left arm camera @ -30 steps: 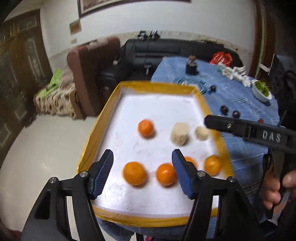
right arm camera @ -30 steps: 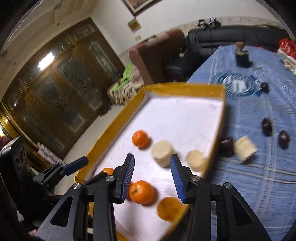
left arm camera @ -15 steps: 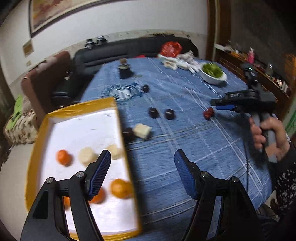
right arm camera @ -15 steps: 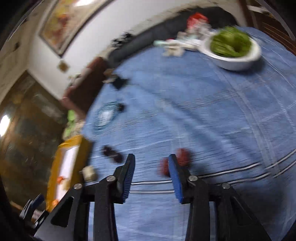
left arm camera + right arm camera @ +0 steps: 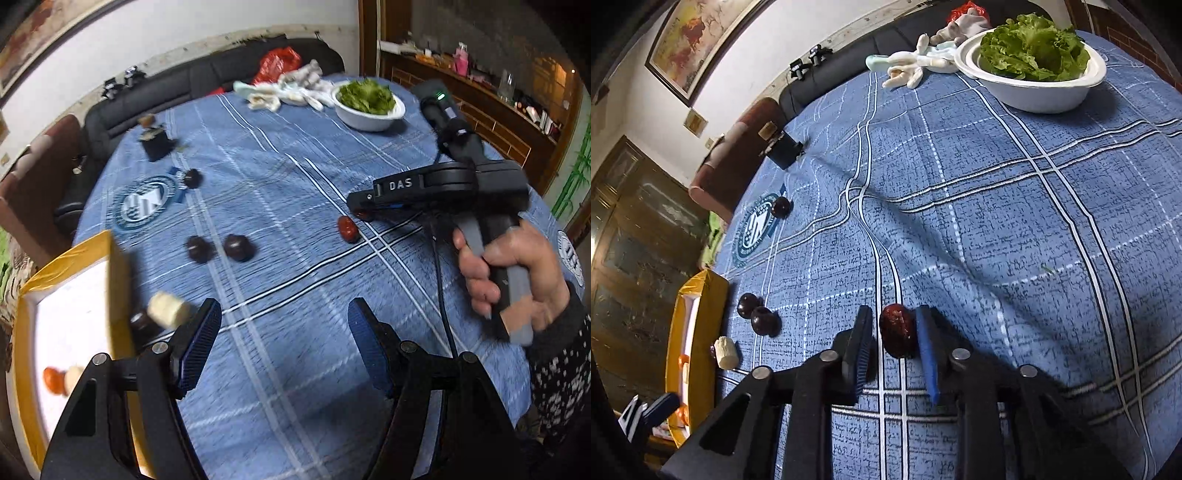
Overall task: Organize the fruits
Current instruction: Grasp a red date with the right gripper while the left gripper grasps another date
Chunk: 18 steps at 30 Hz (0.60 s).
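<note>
A red date (image 5: 897,328) lies on the blue checked tablecloth between the pads of my right gripper (image 5: 892,341), whose jaws stand close on either side of it, with a small gap on the left. In the left wrist view the right gripper (image 5: 364,203) hovers low over the cloth with a red date (image 5: 347,228) just beside its tip. My left gripper (image 5: 284,343) is open and empty above the cloth. The yellow-rimmed white tray (image 5: 114,266) sits at the left with an orange (image 5: 51,380) in it.
Dark plums (image 5: 201,248) (image 5: 240,246) (image 5: 192,177) and a pale banana piece (image 5: 168,308) lie on the cloth near the tray. A white bowl of lettuce (image 5: 369,105), white gloves (image 5: 288,92) and a small black box (image 5: 155,142) stand at the far side.
Both grippers have swung right, away from the tray. My right gripper has dropped to the cloth and its jaws now straddle a red date.
</note>
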Tool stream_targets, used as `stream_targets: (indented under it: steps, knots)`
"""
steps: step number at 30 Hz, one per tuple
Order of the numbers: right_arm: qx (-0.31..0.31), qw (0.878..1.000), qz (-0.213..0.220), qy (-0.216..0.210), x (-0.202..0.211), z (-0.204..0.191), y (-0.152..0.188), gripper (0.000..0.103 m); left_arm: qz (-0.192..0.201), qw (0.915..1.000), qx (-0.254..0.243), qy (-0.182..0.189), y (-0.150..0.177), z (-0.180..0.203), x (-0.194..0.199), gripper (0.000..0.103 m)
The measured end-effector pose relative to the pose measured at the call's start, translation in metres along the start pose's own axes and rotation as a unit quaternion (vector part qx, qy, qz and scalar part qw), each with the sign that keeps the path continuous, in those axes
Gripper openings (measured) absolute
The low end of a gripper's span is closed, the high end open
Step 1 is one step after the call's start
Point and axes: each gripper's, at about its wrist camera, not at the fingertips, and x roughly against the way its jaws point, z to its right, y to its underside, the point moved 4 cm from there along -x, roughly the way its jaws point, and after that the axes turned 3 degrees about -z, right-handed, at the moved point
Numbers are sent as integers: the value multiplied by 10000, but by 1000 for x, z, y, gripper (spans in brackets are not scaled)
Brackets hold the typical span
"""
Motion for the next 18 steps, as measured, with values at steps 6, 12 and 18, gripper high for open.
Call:
stream_targets:
  steps: [6, 12, 18]
  knots:
    - [-616, 9922, 202, -1066, 17, 19, -6, 21, -70, 9997, -51, 233, -32, 25, -38, 71]
    - [-1027, 9803, 638, -1562, 42, 31, -13, 21, -263, 9994, -199, 87, -52, 44, -74, 50]
    - [-1164, 9762, 680, -1698, 46, 33, -16, 21, -440, 9986, -277, 86, -59, 58, -94, 42]
